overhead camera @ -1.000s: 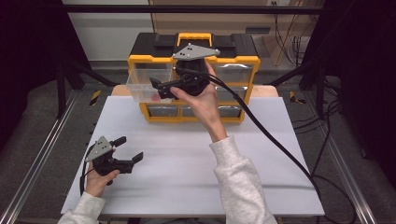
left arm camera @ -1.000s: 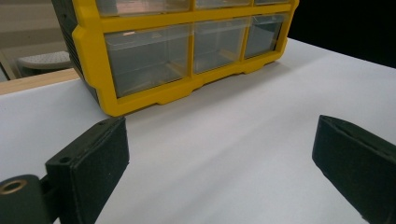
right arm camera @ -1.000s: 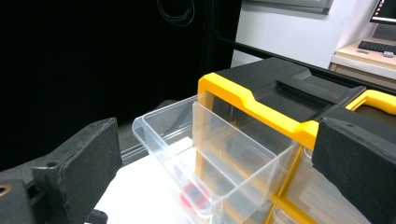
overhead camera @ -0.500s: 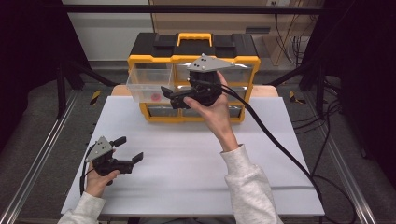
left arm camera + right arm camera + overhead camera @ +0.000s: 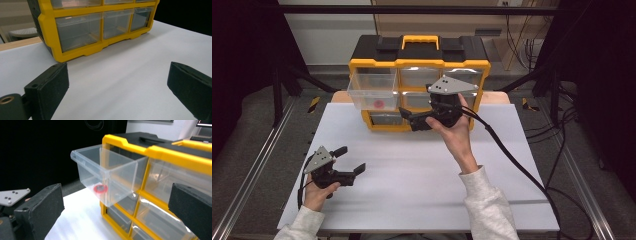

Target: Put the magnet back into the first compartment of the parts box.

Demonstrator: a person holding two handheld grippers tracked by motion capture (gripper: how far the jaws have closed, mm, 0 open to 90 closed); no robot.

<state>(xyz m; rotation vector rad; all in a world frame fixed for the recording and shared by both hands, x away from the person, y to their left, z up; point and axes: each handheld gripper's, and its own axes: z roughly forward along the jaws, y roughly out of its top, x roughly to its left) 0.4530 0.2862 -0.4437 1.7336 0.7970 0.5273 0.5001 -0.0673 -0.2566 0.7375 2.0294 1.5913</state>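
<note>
1. White tabletop (image 5: 422,185) carries a yellow-and-black organiser (image 5: 419,60) at its far edge, with dark floor and cables around it.
2. One clear drawer (image 5: 373,90), the top left one of the organiser, is pulled out toward the person; its long axis runs front to back, with the open end facing up and its front lip pointing at the near side of the table.
3. A small red ring (image 5: 378,103) lies on the drawer's floor, near its front wall.
4. The right gripper (image 5: 412,120) is held in front of the organiser's lower rows, just right of the drawer, with its jaws spread wide and nothing between them, pointing left.
5. The left gripper (image 5: 349,160) rests low over the near left of the table, well apart from the organiser, with its jaws parted and empty.
</note>
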